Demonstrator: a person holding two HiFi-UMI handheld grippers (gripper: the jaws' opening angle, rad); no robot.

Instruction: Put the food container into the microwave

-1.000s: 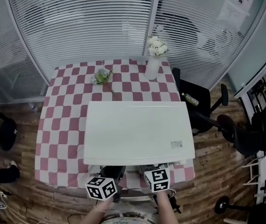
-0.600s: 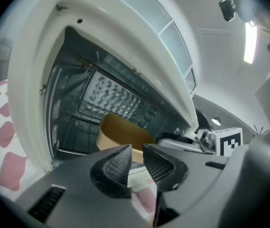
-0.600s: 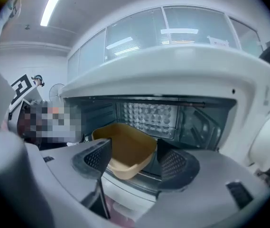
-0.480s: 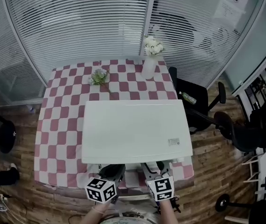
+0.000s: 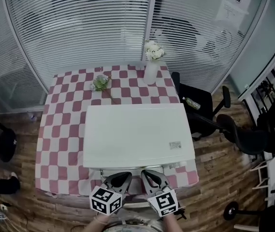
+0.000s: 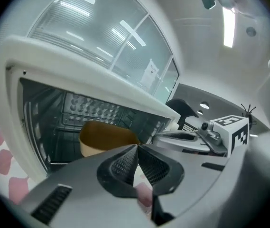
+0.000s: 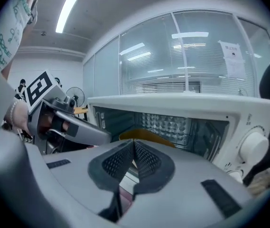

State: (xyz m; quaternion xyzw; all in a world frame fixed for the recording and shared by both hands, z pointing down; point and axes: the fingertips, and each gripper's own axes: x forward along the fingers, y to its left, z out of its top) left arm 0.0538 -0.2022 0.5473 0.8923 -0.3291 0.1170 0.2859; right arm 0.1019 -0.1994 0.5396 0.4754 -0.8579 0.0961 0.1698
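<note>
A white microwave (image 5: 137, 134) stands on the checked table (image 5: 60, 129); the head view shows only its top. Its cavity is open toward me. Inside it sits a brown food container (image 6: 104, 137), also seen as a yellow-brown rim (image 7: 146, 137) in the right gripper view. My left gripper (image 5: 123, 176) and right gripper (image 5: 147, 174) are side by side just in front of the microwave's opening. Both point into it. The left gripper (image 6: 137, 147) is shut with nothing between its pads, and the right gripper (image 7: 134, 142) is also shut and empty. Neither touches the container.
Control knobs (image 7: 253, 146) sit to the right of the cavity. A white vase of flowers (image 5: 150, 66) and a small bouquet (image 5: 101, 82) stand at the table's far side. Office chairs (image 5: 200, 105) are on the right, and glass walls with blinds lie behind.
Both grippers have drawn back a little from the microwave's front toward me, the right one more, and their jaws now show in the head view. The head view has shifted slightly.
</note>
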